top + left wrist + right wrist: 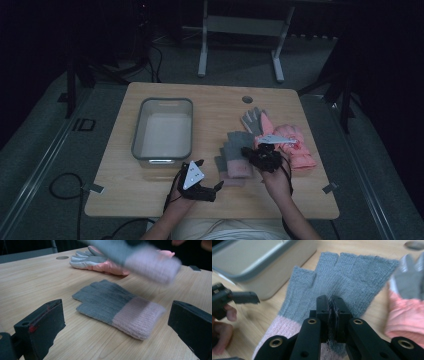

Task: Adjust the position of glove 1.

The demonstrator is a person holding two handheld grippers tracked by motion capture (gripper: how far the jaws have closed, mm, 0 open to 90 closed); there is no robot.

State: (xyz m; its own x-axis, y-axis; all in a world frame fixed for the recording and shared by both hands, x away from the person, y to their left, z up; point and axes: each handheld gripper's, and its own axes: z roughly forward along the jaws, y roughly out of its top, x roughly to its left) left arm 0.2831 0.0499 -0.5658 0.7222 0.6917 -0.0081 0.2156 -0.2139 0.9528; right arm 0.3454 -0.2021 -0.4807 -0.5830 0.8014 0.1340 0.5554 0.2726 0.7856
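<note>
Two grey knit fingerless gloves with pink cuffs are in play. One knit glove (117,310) lies flat on the wooden table (210,102), between the wide-open jaws of my left gripper (117,326), which hovers near the table's front edge (209,175). My right gripper (331,305) is shut on the palm of the other knit glove (352,272) and holds it just above the table (236,142). In the left gripper view that lifted glove (147,258) appears blurred, above the lying one.
An empty grey bin (162,102) stands left of centre, close to the left gripper. A pair of pink padded gloves with grey palms (295,145) lies right of the knit gloves. A cable hole (248,99) sits near the table's far edge.
</note>
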